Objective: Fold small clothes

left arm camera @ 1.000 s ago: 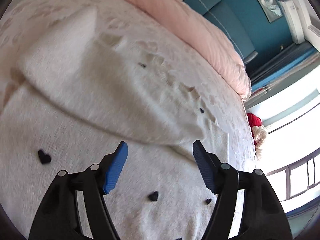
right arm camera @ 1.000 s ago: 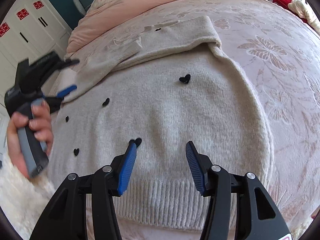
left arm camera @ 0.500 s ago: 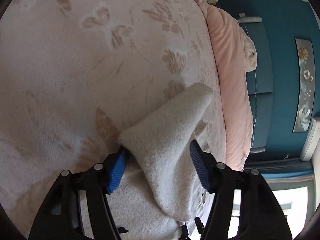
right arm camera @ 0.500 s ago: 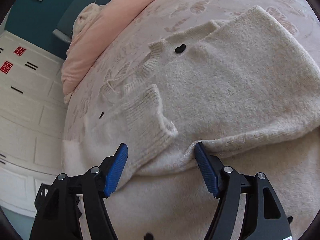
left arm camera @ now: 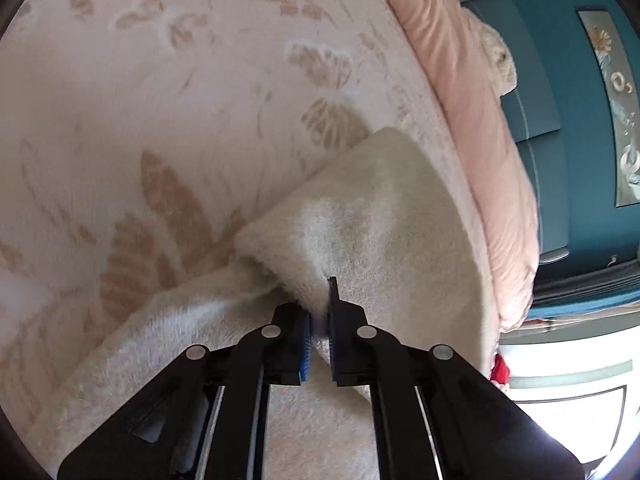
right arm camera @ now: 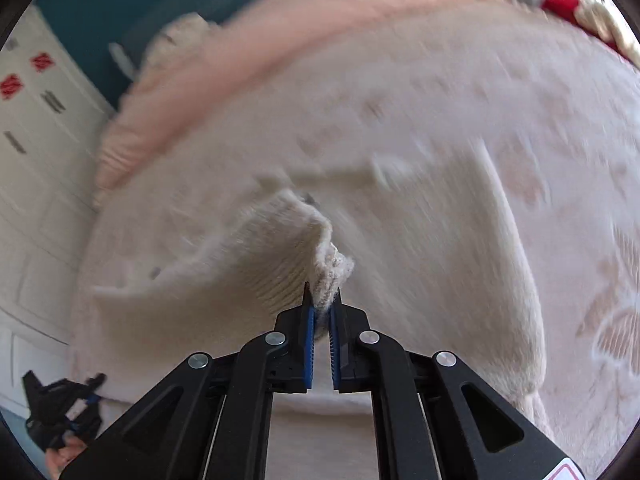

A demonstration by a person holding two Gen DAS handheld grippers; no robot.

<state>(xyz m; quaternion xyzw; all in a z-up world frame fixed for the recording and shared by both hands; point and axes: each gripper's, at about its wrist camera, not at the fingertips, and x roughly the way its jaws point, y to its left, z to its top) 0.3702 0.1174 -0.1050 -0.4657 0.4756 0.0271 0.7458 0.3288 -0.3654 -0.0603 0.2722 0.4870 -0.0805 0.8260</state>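
A cream knit sweater (right arm camera: pixel 420 240) lies spread on the bed. In the left wrist view my left gripper (left arm camera: pixel 319 320) is shut on a raised fold of the sweater (left arm camera: pixel 380 220) at its edge. In the right wrist view my right gripper (right arm camera: pixel 322 304) is shut on the ribbed cuff of a sleeve (right arm camera: pixel 288 252) and holds it lifted above the sweater's body. The left gripper (right arm camera: pixel 60 408) also shows at the lower left of the right wrist view. The right wrist view is blurred by motion.
The bed has a pink bedspread with a leaf pattern (left arm camera: pixel 140 120). A rolled pink duvet (left arm camera: pixel 480 120) lies along the headboard by the teal wall (left arm camera: pixel 580 160). White cupboards (right arm camera: pixel 28 160) stand at the left. A red toy (right arm camera: pixel 560 0) lies at the far right.
Both grippers have gone from open to shut. The left one closed on the sweater's edge fold. The right one closed on the sleeve cuff and is lifting it.
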